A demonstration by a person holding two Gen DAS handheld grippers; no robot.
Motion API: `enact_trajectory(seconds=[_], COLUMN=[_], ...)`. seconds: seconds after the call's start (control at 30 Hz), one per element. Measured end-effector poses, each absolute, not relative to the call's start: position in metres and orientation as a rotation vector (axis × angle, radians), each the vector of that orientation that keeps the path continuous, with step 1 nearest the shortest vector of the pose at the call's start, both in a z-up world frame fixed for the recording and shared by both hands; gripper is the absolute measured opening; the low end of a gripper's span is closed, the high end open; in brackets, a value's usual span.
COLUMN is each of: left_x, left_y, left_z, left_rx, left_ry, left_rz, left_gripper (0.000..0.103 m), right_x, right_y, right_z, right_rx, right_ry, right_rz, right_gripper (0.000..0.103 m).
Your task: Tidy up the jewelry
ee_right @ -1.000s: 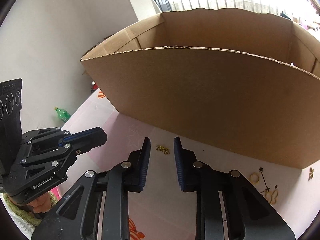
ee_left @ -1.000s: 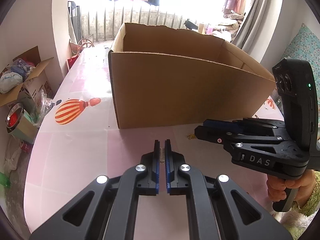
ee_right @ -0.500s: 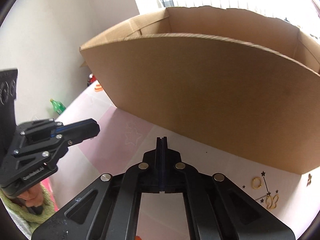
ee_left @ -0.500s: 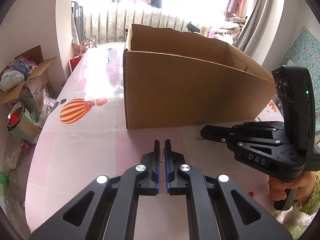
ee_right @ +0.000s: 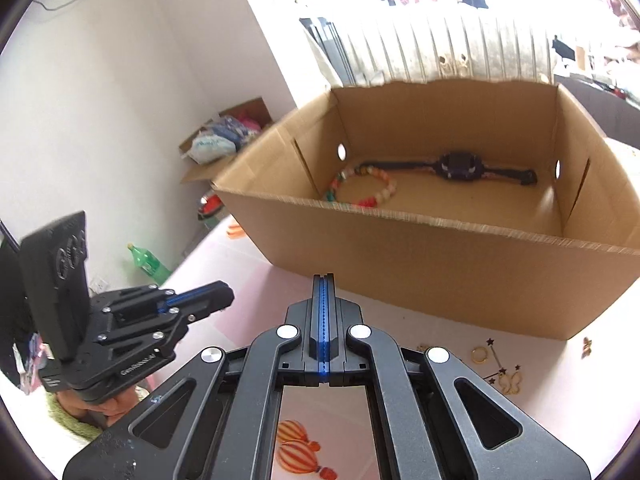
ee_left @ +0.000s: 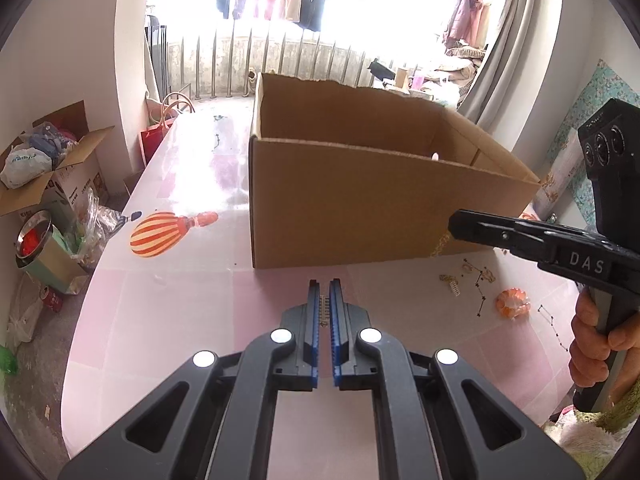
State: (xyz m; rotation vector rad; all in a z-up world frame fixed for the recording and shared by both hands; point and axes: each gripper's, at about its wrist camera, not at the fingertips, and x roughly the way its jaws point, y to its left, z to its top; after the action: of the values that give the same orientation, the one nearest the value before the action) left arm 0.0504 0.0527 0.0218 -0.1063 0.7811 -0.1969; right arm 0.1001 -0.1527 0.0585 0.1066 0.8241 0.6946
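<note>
The right gripper (ee_right: 323, 280), fingers pressed together on a thin gold chain (ee_left: 439, 245), hangs before the open brown cardboard box (ee_right: 440, 264). Best lifted clear over the rim, then released. Left gripper (ee_left: 324, 304) pinches a small gold piece.

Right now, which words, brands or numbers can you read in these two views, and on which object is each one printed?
"DAS": on the side of the right gripper.
"GenROBOT.AI", small and partly blurred: on the side of the left gripper.
Print on the white bag in the floor carton: too blurred to read.
</note>
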Motion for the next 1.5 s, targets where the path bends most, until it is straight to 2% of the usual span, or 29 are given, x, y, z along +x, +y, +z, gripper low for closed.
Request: enact_trajectory(seconds=[0.3,0.43,0.67,0.87,1.1,1.17,1.23,1.5], left_x=[0.071,0.118,0.227,0.280,0.302,0.304,0.305,0.296], left_y=[0.048,0.038,0.011,-0.014,-0.019,-0.018,-0.016,-0.014], left_z=[0.102,0.123,0.096,0.061,0.040,0.040,0.042,0.047], left_rx=[-0.099,-0.118,-0.147,-0.143,-0.158,-0.185,-0.192,-0.190], left_ry=[0.610,0.635,0.894,1.071,1.166,1.182,1.182,1.138], left_rz=[-0.332,-0.420,-0.474,-0.450,-0.378,-0.374,-0.362,-0.359], left_gripper=[0.004,0.004,0.004,0.005,0.005,0.009,0.013,0.013], right_x=[0.120,0.154,0.235,0.277,0.290,0.290,0.289,0.284], right_y=[-0.164,-0.166,-0.169,-0.170,-0.177,-0.178,-0.179,-0.185], right_z=[0.128,0.140,0.109,0.075,0.060,0.060,0.063,0.073], right_rx=[0.082,0.064,0.109,0.127,0.148,0.160,0.152,0.140], right_ry=[0.698,0.730,0.967,1.127,1.197,1.200,1.186,1.130], right_rz=[0.713,0.696,0.638,0.592,0.583,0.590,0.590,0.565], right_gripper=[0.000,0.000,0.000,0.000,0.003,0.003,0.004,0.004])
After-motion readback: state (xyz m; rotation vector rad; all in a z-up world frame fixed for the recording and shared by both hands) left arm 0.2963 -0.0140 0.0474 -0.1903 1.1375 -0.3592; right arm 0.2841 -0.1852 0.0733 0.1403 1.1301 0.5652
